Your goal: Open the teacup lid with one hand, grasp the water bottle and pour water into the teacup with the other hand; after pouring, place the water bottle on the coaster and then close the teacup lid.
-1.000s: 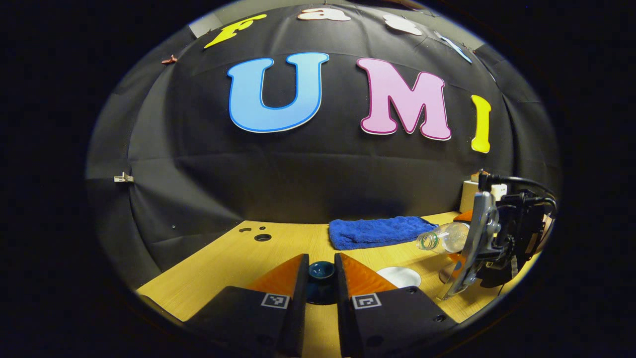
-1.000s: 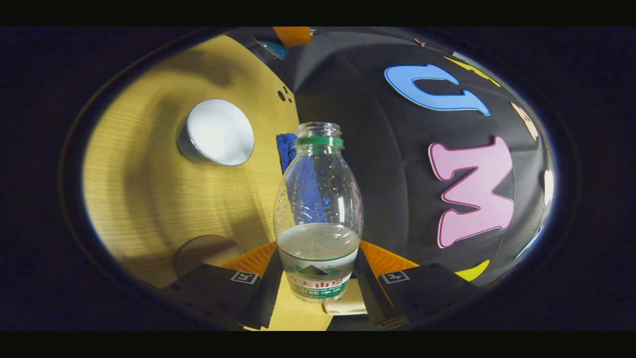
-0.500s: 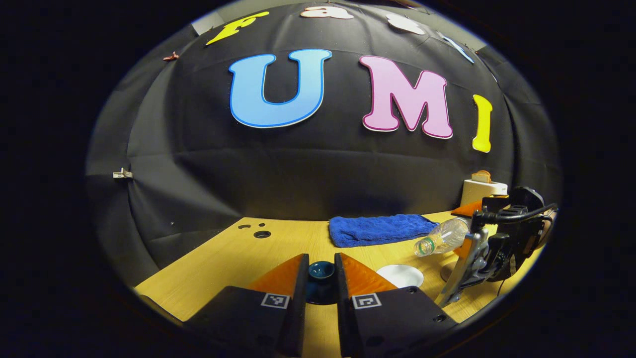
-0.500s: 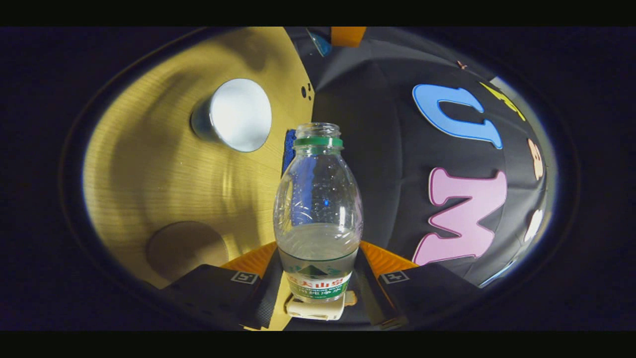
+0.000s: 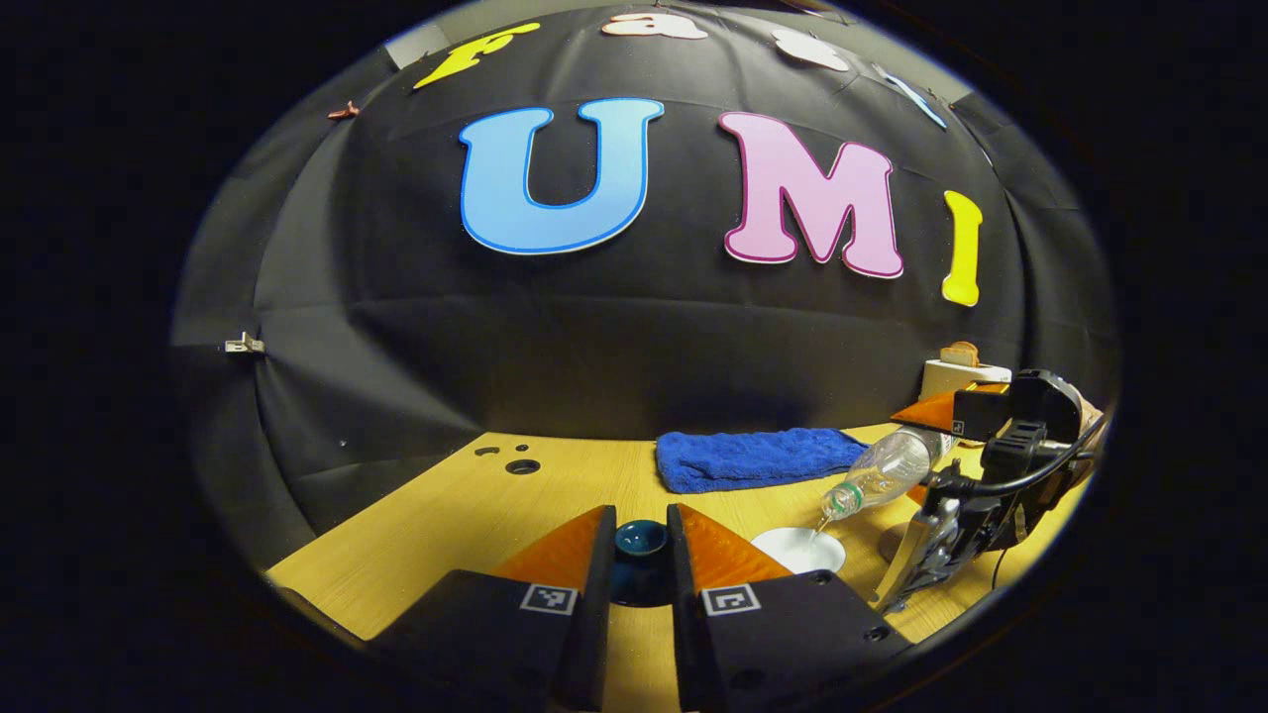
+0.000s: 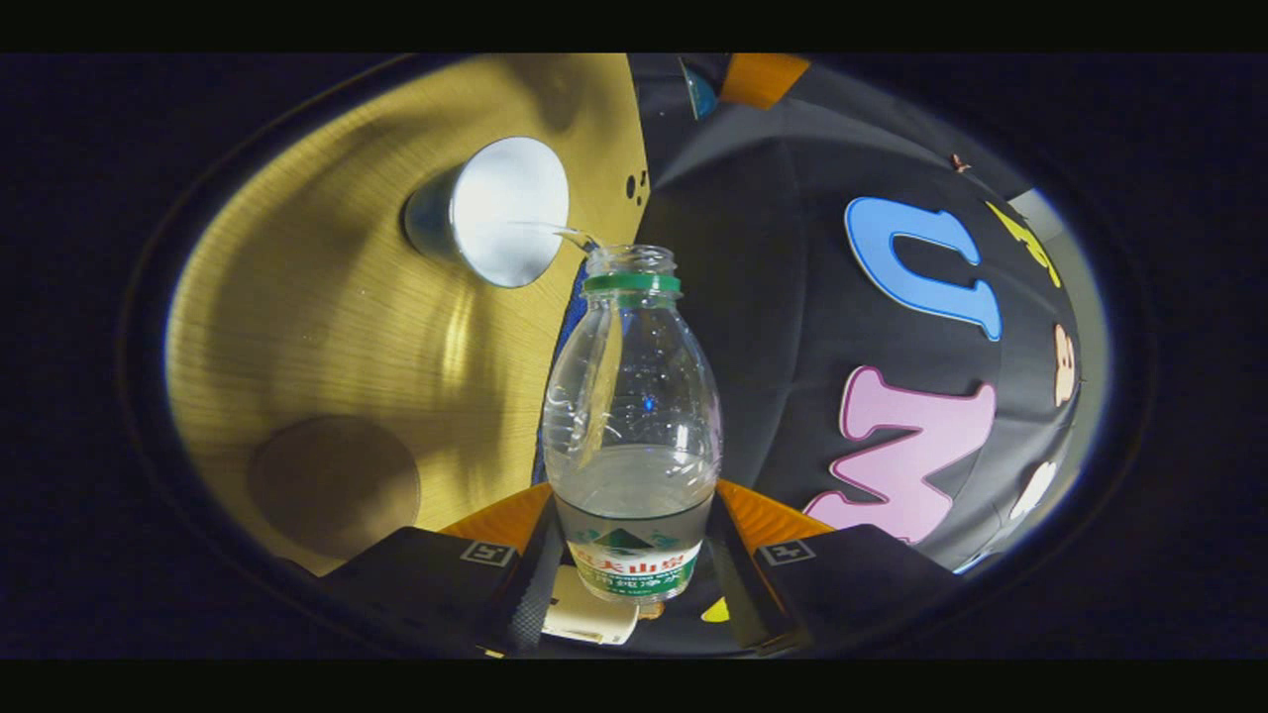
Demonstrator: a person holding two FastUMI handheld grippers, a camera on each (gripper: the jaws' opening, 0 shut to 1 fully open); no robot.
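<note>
Clear plastic water bottle point(image 6: 632, 416), clamped in the right claw point(image 6: 634, 555), tilts mouth-down over the open white teacup point(image 5: 798, 550) so a thin stream lands inside, while the left claw point(image 5: 640, 555) grips the dark lid point(image 5: 640, 543) clear beside that teacup.

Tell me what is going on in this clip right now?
The right tongs grip a clear plastic water bottle, tilted so a thin stream falls into the open white-lined teacup. The left tongs hold the dark teal teacup lid off to the side. The round brown coaster sits bare on the wooden table.
</note>
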